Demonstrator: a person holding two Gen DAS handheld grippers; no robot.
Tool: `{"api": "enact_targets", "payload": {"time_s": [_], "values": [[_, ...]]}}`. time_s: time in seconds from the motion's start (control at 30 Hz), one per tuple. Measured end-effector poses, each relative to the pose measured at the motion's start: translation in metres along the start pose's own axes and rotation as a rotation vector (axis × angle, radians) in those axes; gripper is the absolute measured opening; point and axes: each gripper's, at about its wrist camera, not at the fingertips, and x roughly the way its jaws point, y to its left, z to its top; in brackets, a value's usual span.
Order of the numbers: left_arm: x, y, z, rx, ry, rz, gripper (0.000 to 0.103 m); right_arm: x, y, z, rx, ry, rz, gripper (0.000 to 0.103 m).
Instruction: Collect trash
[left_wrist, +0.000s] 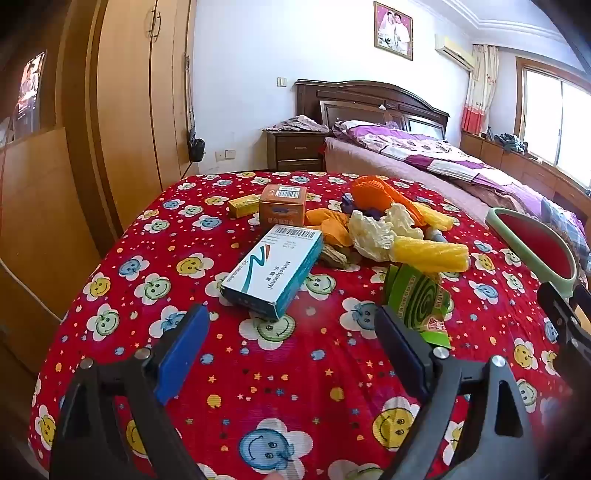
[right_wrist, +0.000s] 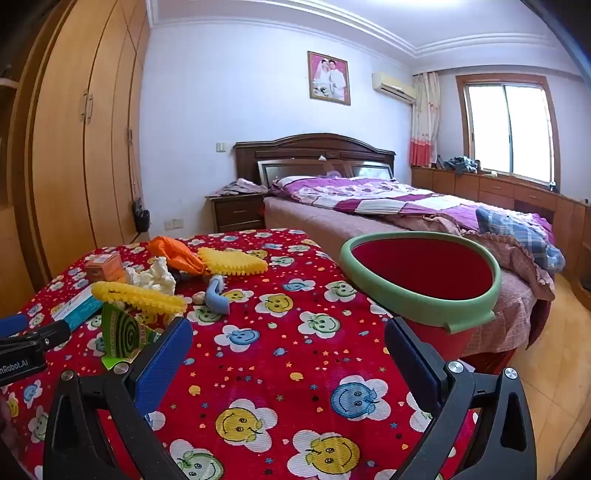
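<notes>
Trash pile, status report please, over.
Left gripper open, empty. Right gripper open, empty. Trash pile untouched on tablecloth; red bin at table edge. Path clear.

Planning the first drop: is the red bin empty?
Cannot tell: the red bin stands upright, but only its inner wall shows, not the bottom.

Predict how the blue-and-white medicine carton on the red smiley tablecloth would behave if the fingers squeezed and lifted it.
The medicine carton looks like thin printed card, so it is probably light and may dent under a hard squeeze. Its flat sides suggest it will slide, not roll, on the tablecloth. One end seems propped on other litter, so it may tip when nudged.
</notes>
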Motion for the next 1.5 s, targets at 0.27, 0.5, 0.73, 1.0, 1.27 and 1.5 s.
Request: {"api": "enact_targets", "payload": {"time_s": [0.27,0.5,0.73,1.0,1.27,1.5], "values": [[-0.003,-0.001,-0.001,0.012,-0.004,0.001,0.091,0.000,0.000,0.000,-0.002,-0.001,-0.001,0.103],[-0.001,-0.002,0.000,0.010,0.002,0.000,0.091,0.000,0.000,0.000,-0.002,-0.001,-0.001,0.103],[-0.001,-0.001,-0.003,0.006,0.004,0.000,0.091,0.000,0.000,0.000,-0.002,-0.002,-0.001,0.103],[-0.009,-0.007,-0.009,0.005,0.004,-0.002,0.091,0.000,0.000,0.000,-0.002,-0.002,-0.001,0.103],[-0.005,-0.006,-0.010,0.007,0.009,-0.002,0.091,0.000,0.000,0.000,-0.002,-0.003,-0.001,0.103],[0.001,-0.002,-0.006,0.004,0.012,-0.001,0.091,0.000,0.000,0.000,-0.002,-0.003,-0.001,0.103]]}}
